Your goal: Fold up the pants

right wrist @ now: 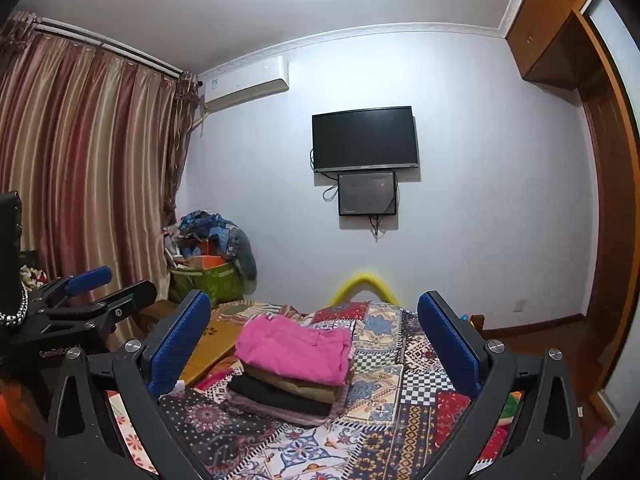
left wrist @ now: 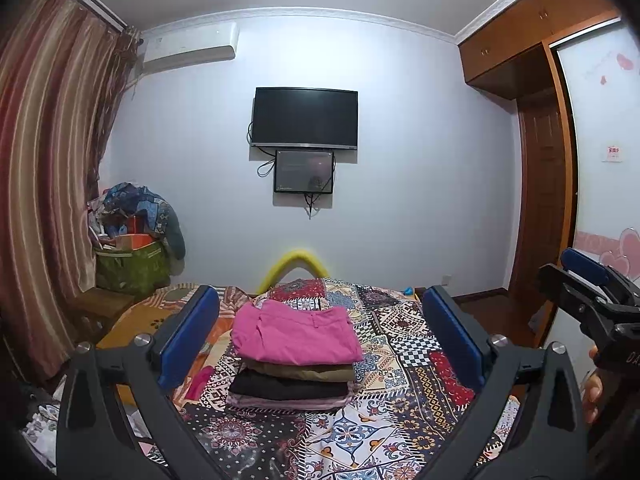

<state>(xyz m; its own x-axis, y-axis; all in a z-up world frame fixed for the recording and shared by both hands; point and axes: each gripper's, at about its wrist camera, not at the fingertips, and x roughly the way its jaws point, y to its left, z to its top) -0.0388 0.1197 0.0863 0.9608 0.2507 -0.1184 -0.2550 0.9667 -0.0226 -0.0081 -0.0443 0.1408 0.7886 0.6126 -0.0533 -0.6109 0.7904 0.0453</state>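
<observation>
Folded pink pants (left wrist: 296,334) (right wrist: 294,348) lie on top of a neat stack of folded clothes in brown, black and mauve (left wrist: 292,386) (right wrist: 284,394) on the patterned bedspread (left wrist: 400,360) (right wrist: 384,364). My left gripper (left wrist: 320,312) stands open a little short of the stack, its blue pads wide apart with nothing between them. My right gripper (right wrist: 314,316) is also open and empty, facing the stack from slightly further right. In the left wrist view the right gripper (left wrist: 576,280) shows at the right edge; in the right wrist view the left gripper (right wrist: 104,284) shows at the left edge.
A yellow foam arch (left wrist: 294,266) rises at the bed's far end. Bags piled with clothes (left wrist: 134,240) sit in the left corner by striped curtains (left wrist: 48,160). A television (left wrist: 305,118) hangs on the far wall. A wooden wardrobe (left wrist: 536,80) and door stand to the right.
</observation>
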